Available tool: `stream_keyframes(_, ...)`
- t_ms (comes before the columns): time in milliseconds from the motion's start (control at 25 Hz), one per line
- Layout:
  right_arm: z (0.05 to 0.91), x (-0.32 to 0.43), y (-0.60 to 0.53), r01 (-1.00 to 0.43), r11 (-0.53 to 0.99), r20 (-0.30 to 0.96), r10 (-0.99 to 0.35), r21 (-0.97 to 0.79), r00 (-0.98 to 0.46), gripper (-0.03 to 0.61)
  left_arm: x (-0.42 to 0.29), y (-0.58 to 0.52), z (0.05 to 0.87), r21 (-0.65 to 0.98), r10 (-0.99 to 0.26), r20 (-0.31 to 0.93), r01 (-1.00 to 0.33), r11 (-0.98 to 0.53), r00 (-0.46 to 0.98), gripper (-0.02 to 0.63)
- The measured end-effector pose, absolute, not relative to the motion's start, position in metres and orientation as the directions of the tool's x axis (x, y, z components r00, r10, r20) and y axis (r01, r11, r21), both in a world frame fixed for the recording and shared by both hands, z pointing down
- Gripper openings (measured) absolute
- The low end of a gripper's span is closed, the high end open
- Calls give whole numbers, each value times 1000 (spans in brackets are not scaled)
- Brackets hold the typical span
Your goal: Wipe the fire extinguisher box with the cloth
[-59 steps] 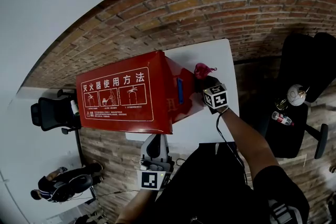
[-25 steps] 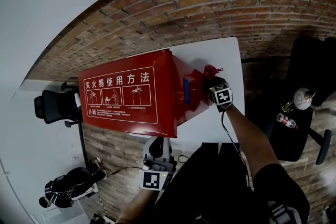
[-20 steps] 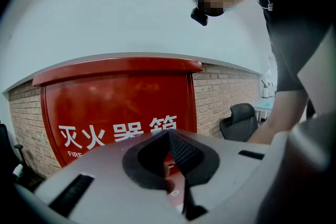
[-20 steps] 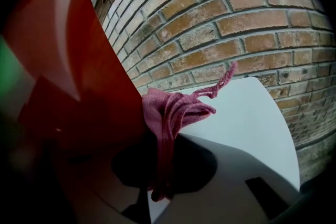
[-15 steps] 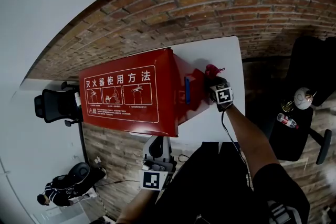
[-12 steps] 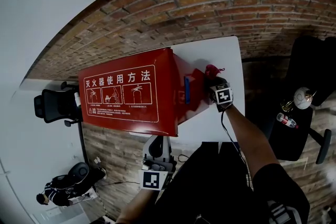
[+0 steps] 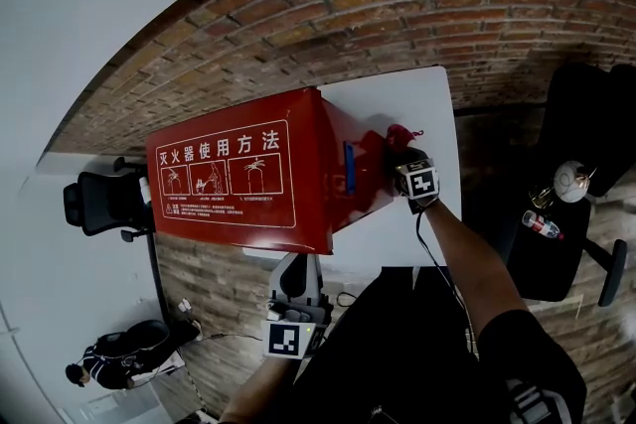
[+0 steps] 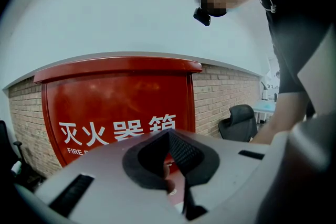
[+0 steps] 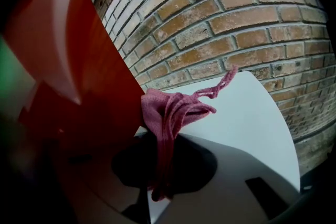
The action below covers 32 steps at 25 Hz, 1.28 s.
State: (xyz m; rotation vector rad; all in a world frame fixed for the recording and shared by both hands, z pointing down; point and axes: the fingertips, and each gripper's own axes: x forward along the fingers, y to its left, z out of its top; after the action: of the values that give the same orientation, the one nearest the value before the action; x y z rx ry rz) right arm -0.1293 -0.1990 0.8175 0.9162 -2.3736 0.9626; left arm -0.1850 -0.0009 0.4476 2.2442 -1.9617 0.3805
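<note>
The red fire extinguisher box (image 7: 238, 179) with white lettering stands on a white table (image 7: 422, 99). My right gripper (image 7: 396, 156) is at the box's right end, shut on a pink cloth (image 7: 399, 134). In the right gripper view the bunched cloth (image 9: 170, 110) rests against the red box wall (image 9: 79, 60), pinched in the right gripper (image 9: 160, 141), with a loose strand trailing over the table (image 9: 247, 107). My left gripper (image 7: 296, 265) is below the box's near face, shut on nothing. The left gripper (image 8: 169, 136) faces the box front (image 8: 115, 107).
A brick wall (image 7: 447, 5) runs behind the table. A black office chair (image 7: 94, 204) stands at the left. At the right a second black chair (image 7: 576, 144) has a bottle (image 7: 537, 224) and a round object (image 7: 564, 180) by it. A person (image 7: 99, 372) is at lower left.
The right gripper and cloth have stayed at the box's right end, shifting only slightly. The left gripper has kept its place below the box.
</note>
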Motion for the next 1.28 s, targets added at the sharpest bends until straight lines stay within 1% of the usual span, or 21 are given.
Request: stream_keyframes(1280, 821, -124, -165, -690, 563, 587, -392, -455, -708, 69, -178, 10, 448, -56, -955, 268, -988, -146, 126, 34)
